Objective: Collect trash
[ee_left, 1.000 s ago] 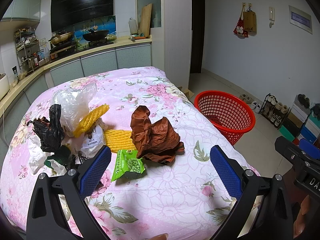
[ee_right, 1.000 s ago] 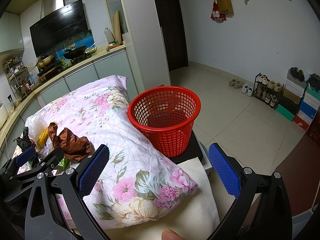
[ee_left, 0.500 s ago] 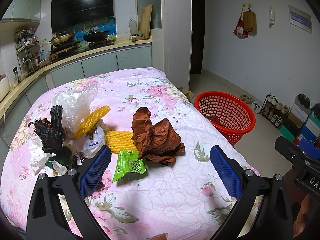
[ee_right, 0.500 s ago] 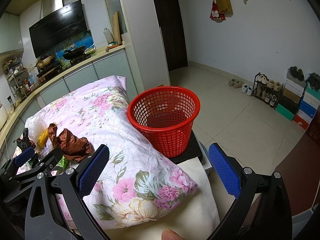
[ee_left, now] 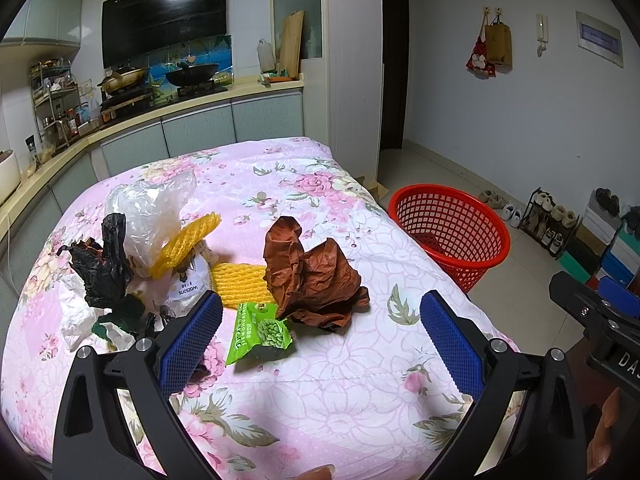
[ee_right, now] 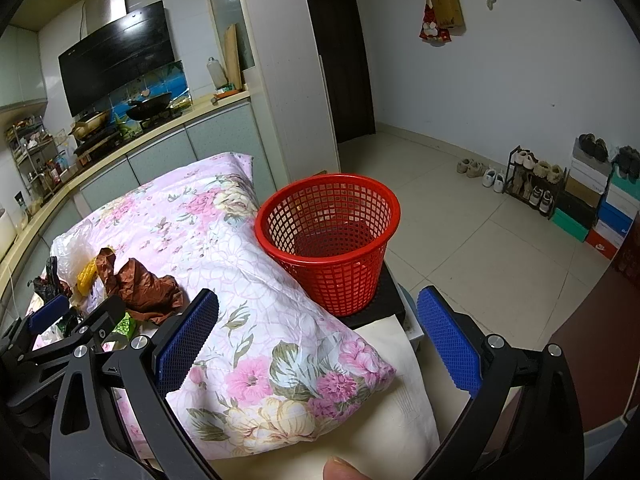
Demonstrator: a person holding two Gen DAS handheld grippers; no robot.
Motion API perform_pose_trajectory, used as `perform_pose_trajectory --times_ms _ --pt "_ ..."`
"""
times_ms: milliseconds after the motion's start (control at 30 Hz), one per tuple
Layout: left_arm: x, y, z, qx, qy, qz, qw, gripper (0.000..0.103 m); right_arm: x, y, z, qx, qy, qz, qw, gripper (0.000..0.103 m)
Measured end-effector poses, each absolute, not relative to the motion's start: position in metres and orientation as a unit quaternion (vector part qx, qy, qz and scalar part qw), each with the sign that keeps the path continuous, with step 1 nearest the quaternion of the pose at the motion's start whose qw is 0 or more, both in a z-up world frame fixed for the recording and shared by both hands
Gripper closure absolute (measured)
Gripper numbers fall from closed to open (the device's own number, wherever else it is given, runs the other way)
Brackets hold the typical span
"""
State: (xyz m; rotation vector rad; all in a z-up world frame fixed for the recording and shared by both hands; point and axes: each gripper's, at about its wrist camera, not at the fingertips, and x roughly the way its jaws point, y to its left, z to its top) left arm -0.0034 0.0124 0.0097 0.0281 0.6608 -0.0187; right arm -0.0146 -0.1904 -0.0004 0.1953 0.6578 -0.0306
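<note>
While both the left gripper (ee_left: 320,334) and right gripper (ee_right: 318,336) are held wide (gripping nothing), a green packet (ee_left: 260,332) is seen beside crumpled brown paper (ee_left: 314,280) on the floral quilt (ee_left: 360,380).

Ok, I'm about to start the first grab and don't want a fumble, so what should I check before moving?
1. Left claw open and empty: ok.
2. Right claw open and empty: ok.
3. Green crinkled snack packet lies nearest the left claw, uncovered: ok.
4. Crumpled brown paper touches the packet's edge, could drag along: not ok.
5. Red plastic mesh basket upright, mouth clear: ok.
6. Basket stable on its dark stand: cannot tell.
</note>
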Motion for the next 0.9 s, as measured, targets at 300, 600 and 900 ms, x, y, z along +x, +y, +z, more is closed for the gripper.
perform_pose_trajectory --times_ms 300,600,900 --pt "-0.001 0.003 0.017 0.019 0.323 -0.009 0.946 0.007 -0.014 -0.19 -0.001 0.096 0.322 -0.015 0.942 0.006" --pt "0.011 0.01 0.026 0.021 0.32 -0.009 0.947 0.007 -0.015 -0.19 -0.001 0.096 0.321 -0.015 0.942 0.006" --pt "0.01 0.001 0.016 0.029 0.314 -0.009 0.949 0.007 -0.013 -0.193 0.003 0.092 0.321 -0.009 0.943 0.006"
